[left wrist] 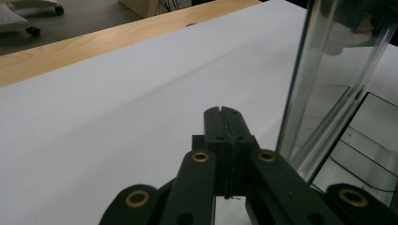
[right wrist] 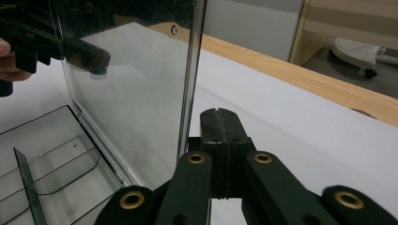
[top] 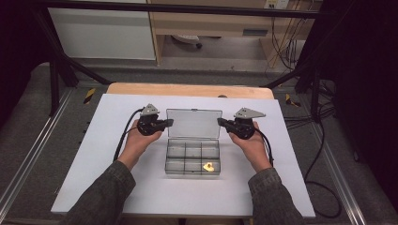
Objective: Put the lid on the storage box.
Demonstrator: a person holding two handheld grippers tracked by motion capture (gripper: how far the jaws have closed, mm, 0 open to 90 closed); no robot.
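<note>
On the white surface (top: 117, 187) I see a clear compartment box (top: 192, 159) with its lid (top: 194, 123) raised upright. My left gripper (top: 170, 123) and right gripper (top: 219, 122), both pressed together and empty, flank that lid's side edges. A small yellow piece (top: 209, 166) lies in a front compartment.

We read this as lab or recording workspace, not home. We see black metal frame (top: 61, 65) boxing in table, dark curtains at both sides, aluminium rails (top: 28, 159) on grey floor. We note white sheet (top: 117, 187) covering wooden tabletop (top: 187, 89), yellow-black hazard tape (top: 89, 95) on floor, loose black cables (top: 319, 159) trailing right. Behind, we see plain wooden bench (top: 211, 23) with hanging wires, white cabinet (top: 103, 33), office chair base (top: 187, 41) on castors.
</note>
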